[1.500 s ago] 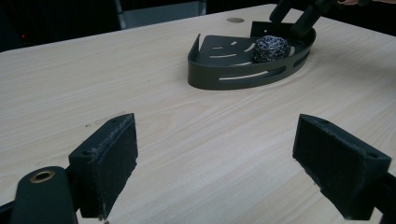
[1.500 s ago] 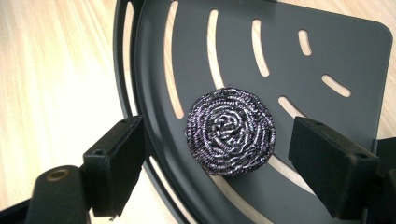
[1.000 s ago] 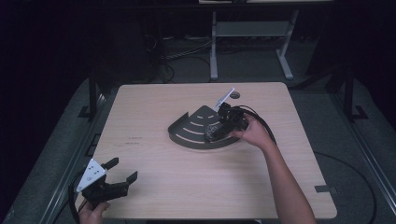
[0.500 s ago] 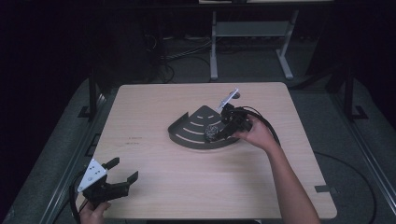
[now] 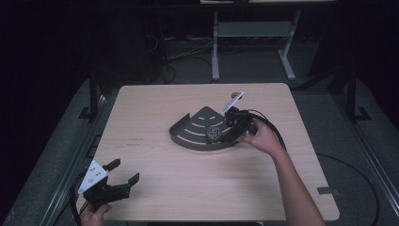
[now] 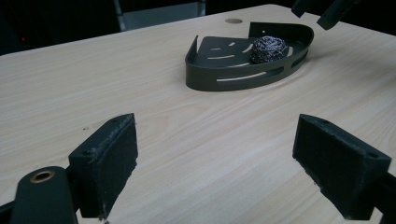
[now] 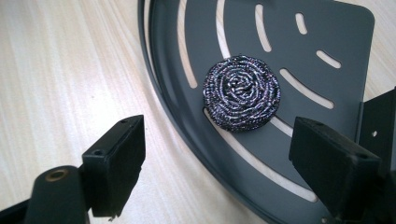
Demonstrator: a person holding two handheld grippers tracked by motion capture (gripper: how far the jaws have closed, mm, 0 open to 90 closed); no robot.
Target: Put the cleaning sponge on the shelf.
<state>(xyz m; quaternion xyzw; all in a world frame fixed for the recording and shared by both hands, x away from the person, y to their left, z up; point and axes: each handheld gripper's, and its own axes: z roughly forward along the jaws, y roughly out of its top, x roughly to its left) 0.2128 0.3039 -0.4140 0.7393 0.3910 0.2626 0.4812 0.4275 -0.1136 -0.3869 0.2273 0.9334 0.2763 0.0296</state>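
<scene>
Steel scourer [image 7: 242, 92] lay inside dark corner tray [image 5: 188, 137] mid-table, placement apparently done. Right gripper [image 5: 225, 134] hovered above, jaws released, retreat left. Left gripper [image 5: 121, 175] unclenched, idle near front-left corner.

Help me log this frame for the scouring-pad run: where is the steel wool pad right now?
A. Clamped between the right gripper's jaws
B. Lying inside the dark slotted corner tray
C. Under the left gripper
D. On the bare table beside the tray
B: the steel wool pad lies on the floor of the slotted tray, while the right gripper hangs open above it, its jaws apart and touching nothing.
</scene>
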